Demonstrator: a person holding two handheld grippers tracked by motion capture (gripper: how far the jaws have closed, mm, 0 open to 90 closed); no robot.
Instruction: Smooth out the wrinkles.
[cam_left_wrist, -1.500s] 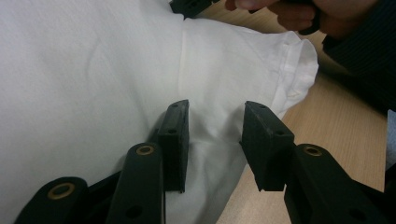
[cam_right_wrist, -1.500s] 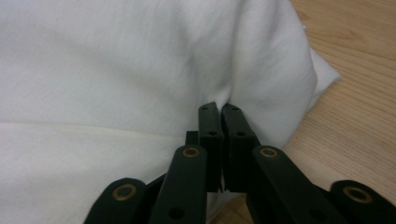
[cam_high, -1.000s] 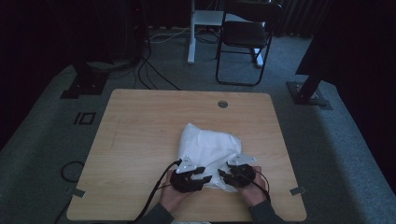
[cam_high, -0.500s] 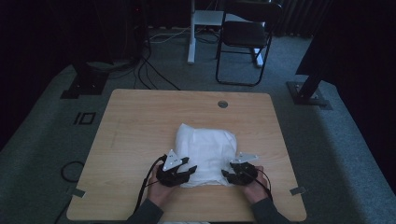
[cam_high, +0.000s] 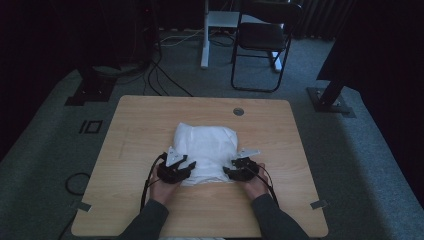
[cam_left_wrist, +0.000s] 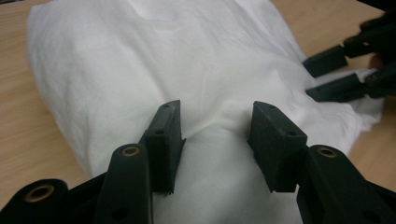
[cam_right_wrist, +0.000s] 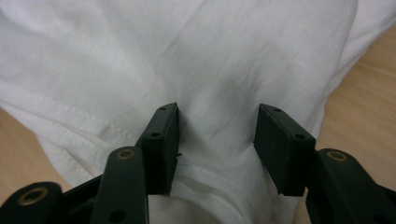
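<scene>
On the table, the folded white garment lies slightly wider than deep.

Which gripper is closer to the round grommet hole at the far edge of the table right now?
Right. The right gripper sits at the white cloth's near right corner, almost straight below the grommet hole. The left gripper is at the near left corner, farther off diagonally.
</scene>
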